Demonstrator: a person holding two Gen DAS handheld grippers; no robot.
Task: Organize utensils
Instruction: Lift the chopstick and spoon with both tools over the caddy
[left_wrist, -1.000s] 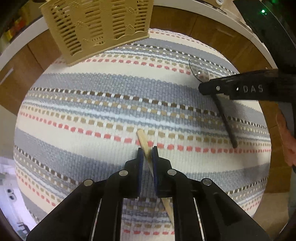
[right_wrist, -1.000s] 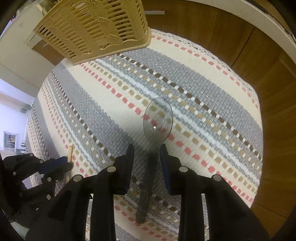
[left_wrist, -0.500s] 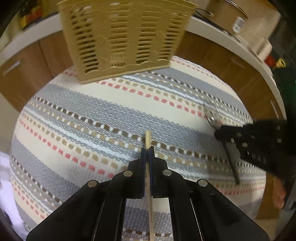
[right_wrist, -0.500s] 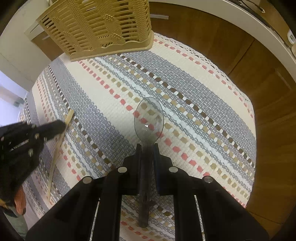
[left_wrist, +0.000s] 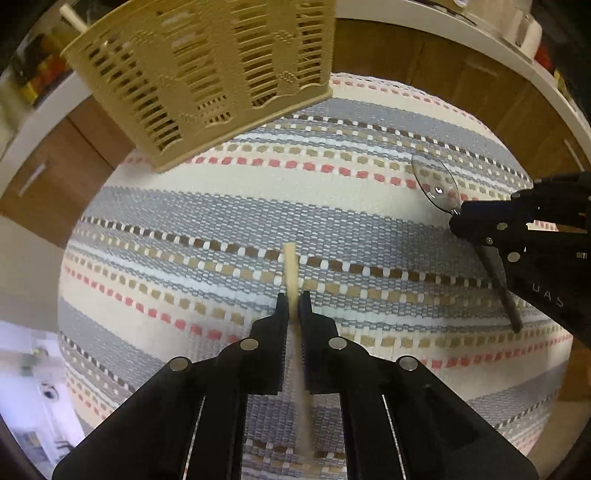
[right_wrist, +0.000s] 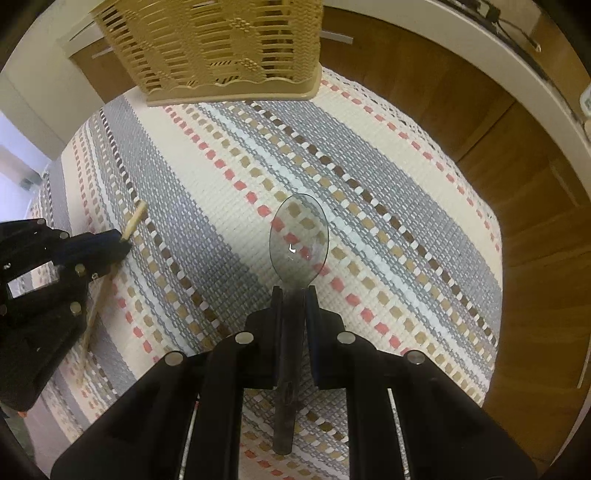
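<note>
A pale wooden stick (left_wrist: 291, 273) was pinched between the closed jaws of the left gripper (left_wrist: 292, 306), its squared tip projecting forward past the fingertips and the rest of its length running back between the black fingers toward the camera. In the right wrist view the same stick (right_wrist: 133, 220) was seen at the left edge, held slantwise by the left gripper (right_wrist: 123, 242), with its lower part trailing down over the cloth. A spoon with a clear bowl and a dark handle (right_wrist: 298, 240) was clamped at its neck by the right gripper (right_wrist: 293, 295), whose jaws were pressed against the handle on both sides; the bowl stood out ahead of the fingertips and the handle ran back between the fingers. From the left wrist view the spoon (left_wrist: 436, 184) was seen at the right, its bowl emerging from the right gripper (left_wrist: 458, 216) and its dark handle angling down to the lower right. Whether either utensil touched the cloth could not be told. Beneath both grippers a woven striped cloth (left_wrist: 221, 229) in grey, cream, tan, brown and coral was spread. A beige slotted plastic basket (left_wrist: 207, 74) stood at the far edge of the cloth, well apart from both held utensils, and was shown likewise in the right wrist view (right_wrist: 221, 48). Brown wooden cabinet fronts (right_wrist: 443, 85) under a white counter edge were visible behind it.
</note>
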